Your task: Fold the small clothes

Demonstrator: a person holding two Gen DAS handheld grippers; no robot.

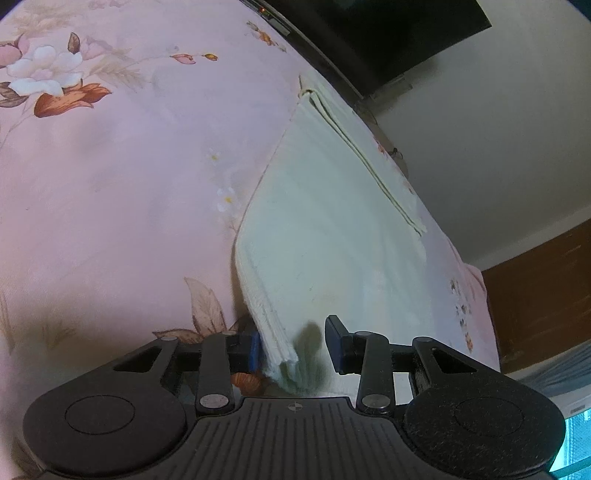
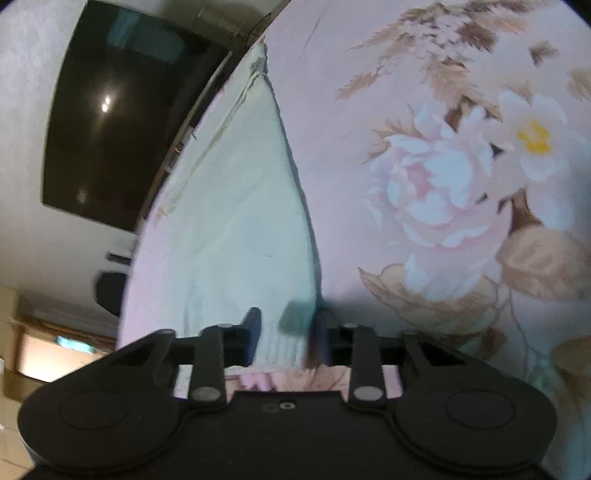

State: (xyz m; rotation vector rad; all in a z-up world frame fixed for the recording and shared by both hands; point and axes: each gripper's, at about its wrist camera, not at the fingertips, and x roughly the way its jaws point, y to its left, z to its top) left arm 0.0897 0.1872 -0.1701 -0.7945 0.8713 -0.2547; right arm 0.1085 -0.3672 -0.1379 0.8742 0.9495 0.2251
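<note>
Pale green garment (image 1: 332, 229) lies flat on the floral bedsheet (image 1: 110, 184), far end near the bed's far edge by the dark TV (image 1: 388, 33), near hem at both claws. Looks part-folded already: layered edges stacked at the near-left corner, a doubled strip along its far side. Left claw (image 1: 293, 349) straddles the near-left corner; one pad touches the stack edge, the other stands clear w/ a gap, so not clamped yet. Right claw (image 2: 284, 341) brackets the ribbed near-right hem (image 2: 284, 350); cloth sits between the pads, but can't confirm they're actually pinching, reads as not closed on it. Risks imo: 1) left claw closes on only the top few layers of the stack, so the lift peels them and the fold comes apart. 2) either pad digs into the bedsheet under the garment and drags it up too, bunching everything. 3) uneven bite L vs R, so one corner slips mid-lift and the fold line skews. 4) garment's far end is close to the bed edge; pushing fwd rather than lifting could shove it off. Right view is blurry near the hem, so contact there is uncertain.
</note>
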